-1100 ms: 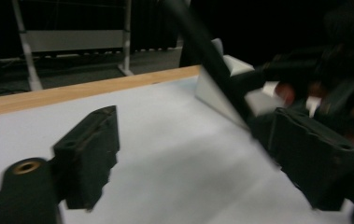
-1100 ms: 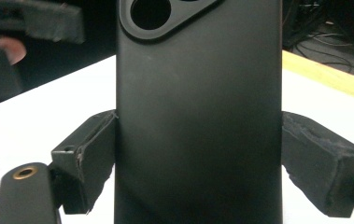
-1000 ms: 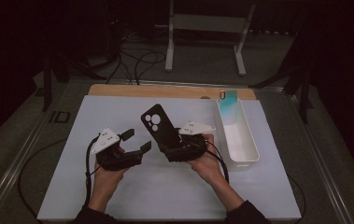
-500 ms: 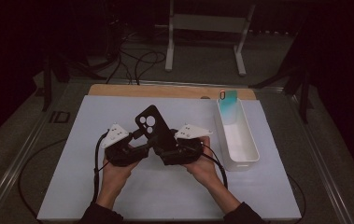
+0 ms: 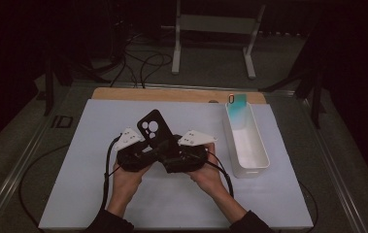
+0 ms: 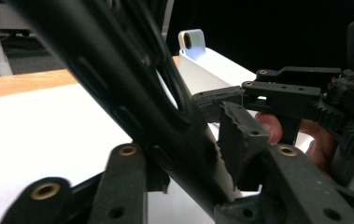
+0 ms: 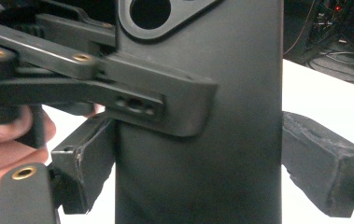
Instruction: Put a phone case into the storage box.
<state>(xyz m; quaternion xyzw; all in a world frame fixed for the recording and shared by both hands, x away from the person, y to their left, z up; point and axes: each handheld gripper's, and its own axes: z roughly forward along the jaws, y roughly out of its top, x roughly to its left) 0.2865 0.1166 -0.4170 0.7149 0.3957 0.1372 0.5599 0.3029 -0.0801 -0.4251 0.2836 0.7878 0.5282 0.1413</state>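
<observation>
Since the earlier frames, the left gripper (image 5: 145, 153) had moved in beside the right gripper (image 5: 172, 154), its jaws just closing around the black phone case (image 5: 152, 130). The right jaws clasped the case's lower end; its long axis rose away above the white mat (image 5: 99, 194). The right gripper view showed a left jaw lying across the case's back, the left gripper view its edge.

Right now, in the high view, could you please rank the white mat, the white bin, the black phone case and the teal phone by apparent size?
1. white mat
2. white bin
3. black phone case, partly hidden by the grippers, so its rank is unsure
4. teal phone, partly inside the bin
</observation>
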